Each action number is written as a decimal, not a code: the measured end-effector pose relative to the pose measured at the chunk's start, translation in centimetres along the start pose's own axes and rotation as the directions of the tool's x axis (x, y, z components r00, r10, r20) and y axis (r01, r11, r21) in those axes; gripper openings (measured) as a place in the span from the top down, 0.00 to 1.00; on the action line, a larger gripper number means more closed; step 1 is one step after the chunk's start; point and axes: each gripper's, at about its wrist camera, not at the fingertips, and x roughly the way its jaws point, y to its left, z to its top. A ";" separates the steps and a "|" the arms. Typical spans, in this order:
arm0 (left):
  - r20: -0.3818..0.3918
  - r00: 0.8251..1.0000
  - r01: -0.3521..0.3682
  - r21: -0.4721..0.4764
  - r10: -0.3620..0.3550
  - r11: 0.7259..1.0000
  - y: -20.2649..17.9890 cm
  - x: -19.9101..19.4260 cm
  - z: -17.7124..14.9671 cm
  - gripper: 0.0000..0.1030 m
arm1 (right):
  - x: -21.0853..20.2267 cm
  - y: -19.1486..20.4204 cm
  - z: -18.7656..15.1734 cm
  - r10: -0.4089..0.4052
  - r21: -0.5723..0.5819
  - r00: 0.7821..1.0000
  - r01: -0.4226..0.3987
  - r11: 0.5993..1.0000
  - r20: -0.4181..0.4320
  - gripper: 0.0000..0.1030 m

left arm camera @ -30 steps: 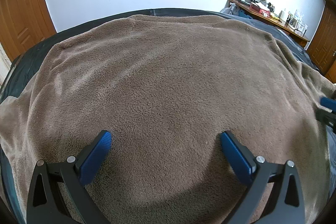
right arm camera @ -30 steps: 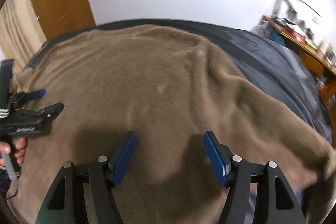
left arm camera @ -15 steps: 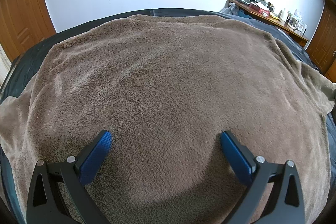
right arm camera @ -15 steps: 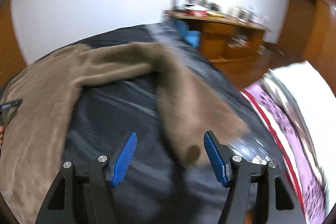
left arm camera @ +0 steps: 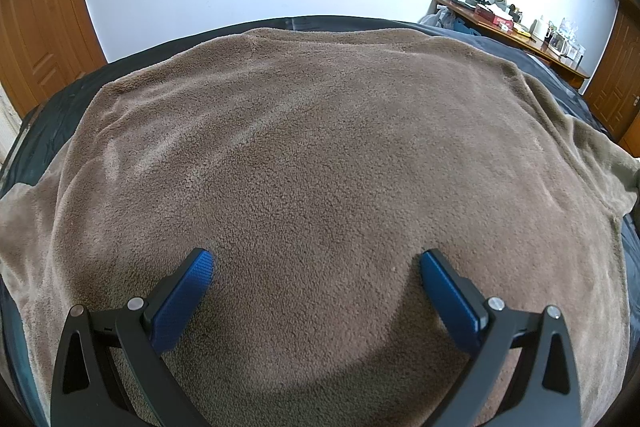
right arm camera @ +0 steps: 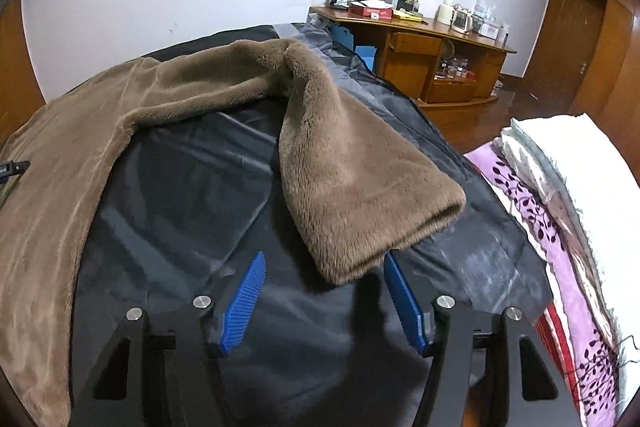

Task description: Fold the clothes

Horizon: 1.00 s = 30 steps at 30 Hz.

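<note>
A brown fleece garment (left arm camera: pixel 320 147) lies spread flat on a dark sheet (right arm camera: pixel 180 195). My left gripper (left arm camera: pixel 316 258) hovers open just above its body, with only flat fleece beneath its blue pads. In the right wrist view one sleeve (right arm camera: pixel 352 179) runs across the sheet toward me. My right gripper (right arm camera: pixel 325 258) is at the sleeve's cuff end (right arm camera: pixel 348 263), and its jaws are closing with the cuff tip between the fingertips. The pads do not press on it. The tip of the left gripper (right arm camera: pixel 14 167) shows at the left edge.
A wooden desk (right arm camera: pixel 420 39) crowded with small items stands against the white wall. Brown doors (right arm camera: pixel 576 59) stand at the right. Folded white bedding (right arm camera: pixel 580 163) on a purple patterned cover (right arm camera: pixel 532 211) lies right of the dark sheet.
The right gripper swung from over the garment's body to the end of the right-hand sleeve, leaving the left view's right edge, and its jaws narrowed a little. The left gripper stayed still.
</note>
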 end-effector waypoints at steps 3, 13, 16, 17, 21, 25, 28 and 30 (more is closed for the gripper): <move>0.000 1.000 0.000 0.000 0.000 1.000 0.0 0.0 0.0 0.00 | 0.8 0.2 0.6 -0.003 -0.021 1.000 0.003 1.000 0.003 0.49; 0.000 1.000 0.001 0.001 -0.001 1.000 0.1 0.0 0.0 0.00 | 0.3 1.1 1.8 -0.034 -0.077 0.996 0.040 0.996 0.076 0.79; 0.000 1.000 0.001 0.001 -0.001 1.000 0.1 0.0 0.0 0.00 | -2.2 0.4 3.6 0.007 -0.032 0.988 -0.002 0.999 0.154 0.82; 0.000 1.000 0.001 0.002 -0.001 1.000 0.1 0.0 0.0 0.00 | -3.3 -0.2 4.5 0.033 -0.003 0.982 -0.033 0.999 0.186 0.82; 0.001 1.000 0.002 0.001 -0.002 1.000 0.1 0.0 0.0 0.00 | -7.6 -3.1 8.2 0.105 0.140 0.941 -0.157 0.978 0.321 0.83; 0.001 1.000 0.001 0.001 -0.001 1.000 0.1 0.0 0.0 0.00 | -9.6 -5.5 10.6 0.107 0.252 0.914 -0.218 0.943 0.392 0.83; 0.000 1.000 0.002 0.001 -0.002 1.000 0.1 0.0 0.0 0.00 | -9.6 -5.4 11.8 0.063 0.275 0.916 -0.185 0.943 0.397 0.83; 0.000 1.000 0.008 -0.001 -0.008 1.000 0.1 0.0 0.0 0.00 | -9.6 -4.5 12.8 0.067 0.262 0.914 -0.185 0.947 0.401 0.83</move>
